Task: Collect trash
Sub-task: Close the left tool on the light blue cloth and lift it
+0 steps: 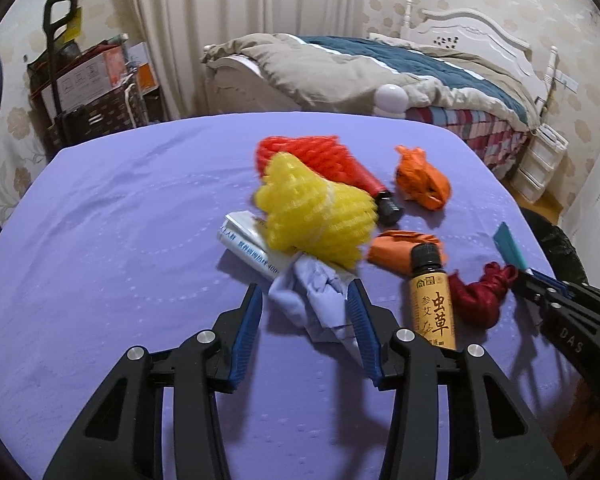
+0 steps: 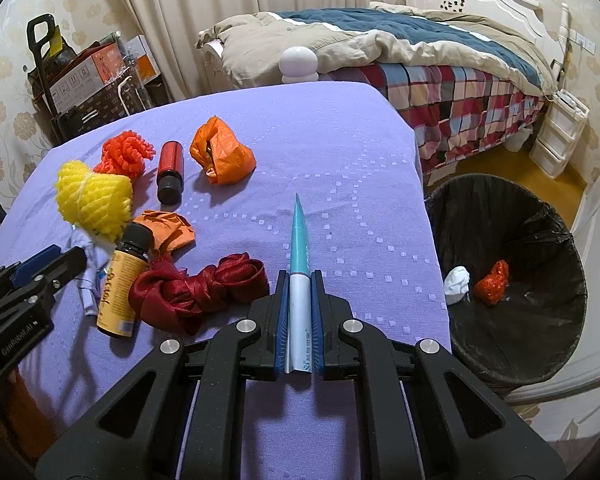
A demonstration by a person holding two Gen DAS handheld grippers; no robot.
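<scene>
Pressed flat between both pads of the right gripper (image 2: 300,276), jaws nearly together: a teal-and-white sachet (image 2: 300,236), pointing away over the purple surface (image 2: 340,140) toward its far edge. Just beside that gripper, toward the left edge: a dark red mesh bundle (image 2: 204,288), touching an amber bottle with a yellow label (image 2: 120,292) that lies on its side.

Between the parted jaws of the left gripper (image 1: 306,312), near the surface's front edge: a crumpled pale blue wrapper (image 1: 316,300), against one pad and with a sliver of surface showing at the other, so not clamped. Right behind the wrapper: a white printed packet (image 1: 244,244), partly under a yellow foam net (image 1: 320,216). Behind the yellow net, touching it: a red foam net (image 1: 308,156).

Toward the middle of the surface: a red bottle with a black cap (image 2: 170,168) on its side, a crumpled orange bag (image 2: 222,152) next to it, and a flatter orange scrap (image 2: 168,232) near the amber bottle's cap.

Off the right edge, on the floor: a black-lined bin (image 2: 520,340), holding a white wad (image 2: 456,284) and a red-orange piece (image 2: 492,282).
</scene>
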